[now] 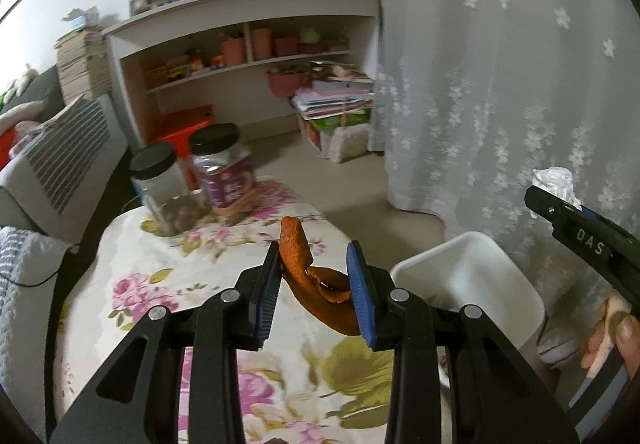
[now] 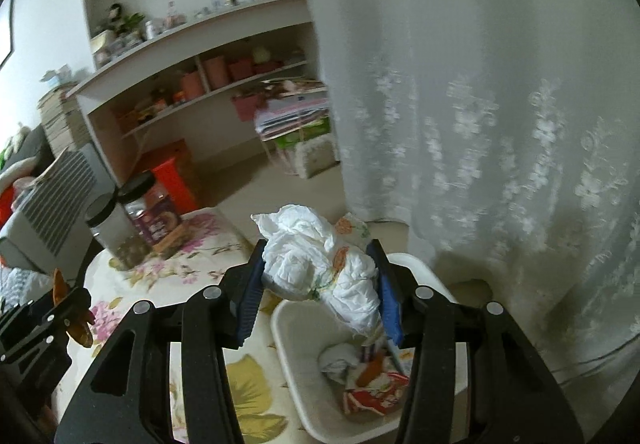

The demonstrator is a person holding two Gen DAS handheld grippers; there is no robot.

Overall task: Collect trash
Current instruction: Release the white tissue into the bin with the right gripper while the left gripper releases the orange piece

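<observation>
My left gripper (image 1: 314,268) is shut on a curled orange peel (image 1: 316,284) and holds it above the floral tablecloth (image 1: 168,284); it also shows at the left of the right wrist view (image 2: 66,308). My right gripper (image 2: 318,276) is shut on a crumpled white tissue (image 2: 320,268) and holds it over the white trash bin (image 2: 296,376), which has wrappers and paper inside. In the left wrist view the bin (image 1: 472,276) stands right of the table, with the right gripper (image 1: 556,200) and tissue above it.
Two black-lidded jars (image 1: 192,180) stand at the table's far edge. A white bookshelf (image 1: 248,56) and stacked papers (image 1: 336,104) are behind. A floral lace curtain (image 1: 500,84) hangs on the right. A sofa with cushions (image 1: 40,164) is on the left.
</observation>
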